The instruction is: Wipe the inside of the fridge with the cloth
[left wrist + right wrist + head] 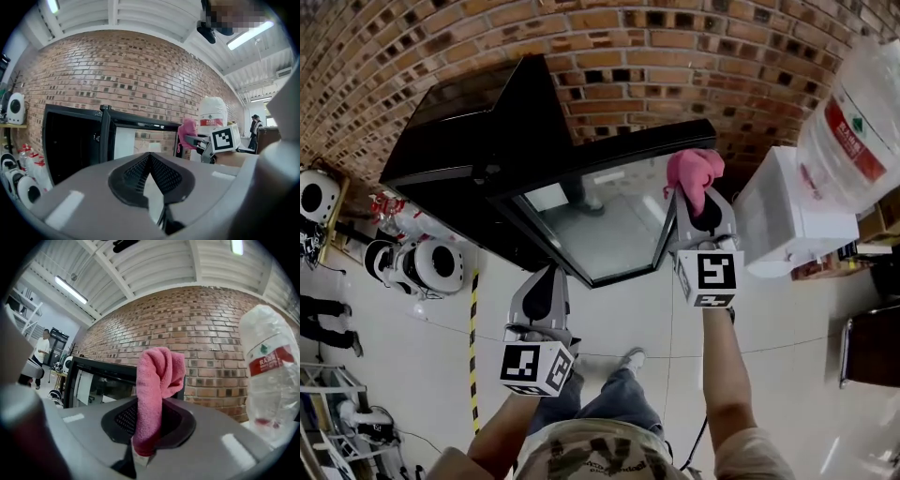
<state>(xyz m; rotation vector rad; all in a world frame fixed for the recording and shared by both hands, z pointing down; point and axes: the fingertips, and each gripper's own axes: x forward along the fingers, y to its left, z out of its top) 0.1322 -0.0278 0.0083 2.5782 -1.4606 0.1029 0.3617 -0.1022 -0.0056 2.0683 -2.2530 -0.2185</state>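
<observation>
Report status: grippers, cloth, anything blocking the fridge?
Left gripper shut, empty. Right gripper shut on pink cloth, up by the open glass door. Fridge interior open, nothing blocking it.

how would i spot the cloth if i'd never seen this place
Find the black fridge by the brick wall, its glass door swung open. At the door's right edge, the right gripper pinches the cloth: the only pink, floppy thing there.

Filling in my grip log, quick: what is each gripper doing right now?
Left gripper: closed, nothing between its jaws.
Right gripper: closed on the pink cloth.
</observation>
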